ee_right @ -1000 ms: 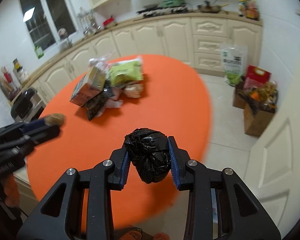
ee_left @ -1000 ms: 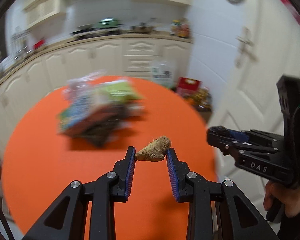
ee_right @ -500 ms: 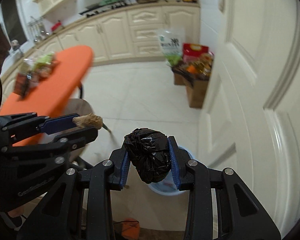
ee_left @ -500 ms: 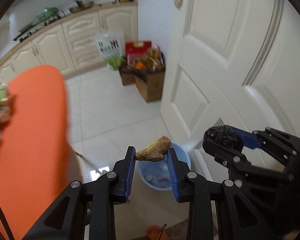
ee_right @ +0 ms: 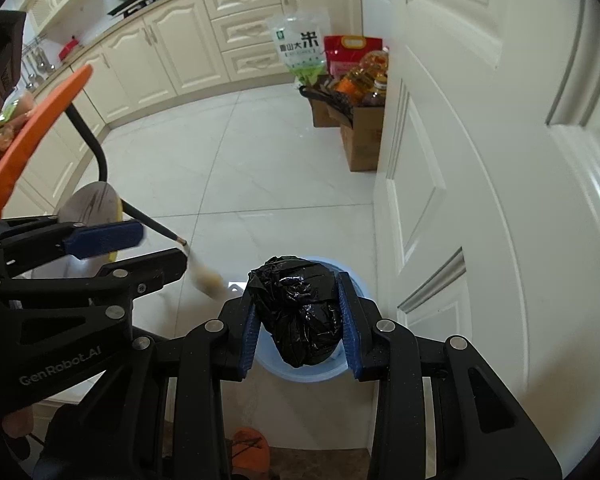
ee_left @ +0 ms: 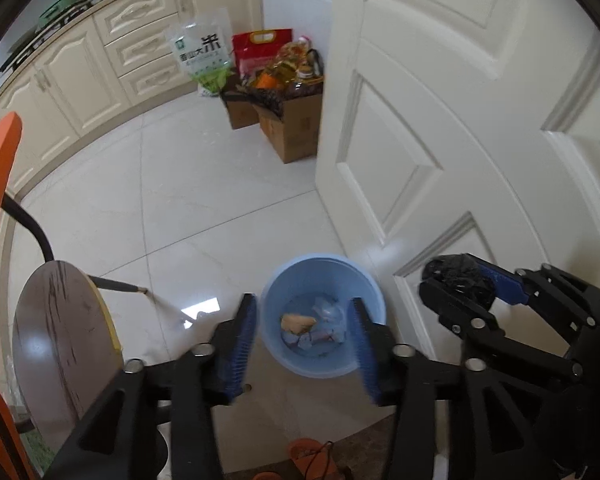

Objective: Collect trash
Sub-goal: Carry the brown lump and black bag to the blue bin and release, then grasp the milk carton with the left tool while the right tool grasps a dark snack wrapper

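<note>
Over the blue bin (ee_left: pixel 323 316) on the white tile floor (ee_left: pixel 204 208), both grippers are pointing steeply down. The left gripper (ee_left: pixel 304 340) is standing with its jaws apart, having just been opening, and nothing is sitting between its blue pads (ee_left: pixel 244 340) now. The ginger piece (ee_left: pixel 297 323) is showing as a tan lump within the bin's opening in the left view, among pale scraps; in the right view it is only a tan blur (ee_right: pixel 204 276) in mid-air just below that gripper's fingers, at about ten o'clock from the bin's rim (ee_right: pixel 356 284). Whether it is touching bottom I cannot tell.

The right gripper (ee_right: pixel 300 320) is clamping a crumpled black plastic bag (ee_right: pixel 298 312), pads pressing on both sides, and holding it directly above the bin. From the left camera, the same bag (ee_left: pixel 458 280) is sitting at three o'clock of the bin, against the white panelled door (ee_left: pixel 440 120).

At ten o'clock, an orange tabletop edge (ee_left: pixel 0 184) is curving in, with a round stool (ee_left: pixel 60 344) below it. Up at twelve o'clock, cardboard boxes (ee_left: pixel 292 128) stuffed with groceries are standing by the door, with a green-and-white rice bag (ee_left: pixel 200 56) leaning against cream cabinets (ee_left: pixel 112 56).
</note>
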`<state>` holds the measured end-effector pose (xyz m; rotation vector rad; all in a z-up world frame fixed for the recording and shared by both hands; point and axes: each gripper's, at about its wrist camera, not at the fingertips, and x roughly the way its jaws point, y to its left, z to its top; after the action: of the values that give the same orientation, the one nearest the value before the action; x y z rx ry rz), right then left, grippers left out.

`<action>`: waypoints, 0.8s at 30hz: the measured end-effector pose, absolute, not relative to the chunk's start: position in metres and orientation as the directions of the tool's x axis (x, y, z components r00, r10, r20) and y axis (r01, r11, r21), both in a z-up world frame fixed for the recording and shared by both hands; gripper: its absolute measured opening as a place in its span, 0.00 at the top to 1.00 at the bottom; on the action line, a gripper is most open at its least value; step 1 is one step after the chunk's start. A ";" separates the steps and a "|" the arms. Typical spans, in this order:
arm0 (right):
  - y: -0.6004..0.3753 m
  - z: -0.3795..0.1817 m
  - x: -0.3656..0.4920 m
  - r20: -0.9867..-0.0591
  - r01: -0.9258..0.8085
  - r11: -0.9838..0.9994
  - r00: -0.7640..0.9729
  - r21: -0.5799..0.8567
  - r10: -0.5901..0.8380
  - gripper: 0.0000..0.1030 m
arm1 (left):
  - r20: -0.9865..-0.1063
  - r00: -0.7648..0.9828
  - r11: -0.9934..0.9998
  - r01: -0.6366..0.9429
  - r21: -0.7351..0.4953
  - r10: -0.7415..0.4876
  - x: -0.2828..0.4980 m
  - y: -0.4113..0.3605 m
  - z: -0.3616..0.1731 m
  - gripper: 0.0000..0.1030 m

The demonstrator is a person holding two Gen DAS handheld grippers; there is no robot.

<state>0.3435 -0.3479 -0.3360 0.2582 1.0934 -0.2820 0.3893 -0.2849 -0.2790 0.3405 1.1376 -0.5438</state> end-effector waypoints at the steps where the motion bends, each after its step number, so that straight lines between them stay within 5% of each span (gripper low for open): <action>1: -0.350 -0.338 0.343 -0.898 0.353 0.933 0.429 0.067 -0.098 0.67 | -0.920 0.303 0.826 0.563 -0.039 -0.250 0.393 -0.283 -0.280 0.44; 3: -0.354 -0.340 0.343 -0.897 0.359 0.931 0.430 0.070 -0.099 0.67 | -0.918 0.293 0.832 0.550 -0.066 -0.267 0.399 -0.284 -0.280 0.35; 8: -0.354 -0.343 0.351 -0.892 0.350 0.930 0.448 0.115 -0.059 0.63 | -0.901 0.344 0.850 0.525 -0.049 -0.264 0.394 -0.273 -0.264 0.34; 9: -0.352 -0.345 0.351 -0.887 0.348 0.927 0.460 0.142 -0.037 0.54 | -0.894 0.368 0.853 0.522 -0.028 -0.255 0.389 -0.271 -0.259 0.34; 10: -0.352 -0.346 0.354 -0.888 0.355 0.920 0.459 0.165 -0.017 0.30 | -0.888 0.384 0.853 0.522 -0.016 -0.251 0.385 -0.269 -0.254 0.33; 12: -0.352 -0.345 0.355 -0.892 0.377 0.914 0.451 0.149 -0.041 0.11 | -0.875 0.421 0.857 0.516 0.015 -0.238 0.373 -0.264 -0.240 0.33; 20: -0.326 -0.293 0.341 -0.867 0.366 0.924 0.490 0.108 -0.093 0.12 | -0.809 0.499 0.875 0.482 -0.040 -0.312 0.331 -0.219 -0.178 0.32; 24: -0.292 -0.240 0.336 -0.813 0.317 0.942 0.574 0.113 -0.095 0.09 | -0.746 0.579 0.897 0.439 -0.056 -0.330 0.302 -0.167 -0.140 0.21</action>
<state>0.3365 -0.2922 -0.2396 0.2587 0.9308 -0.2443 0.3021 -0.1672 -0.1403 0.1403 0.8408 -0.4514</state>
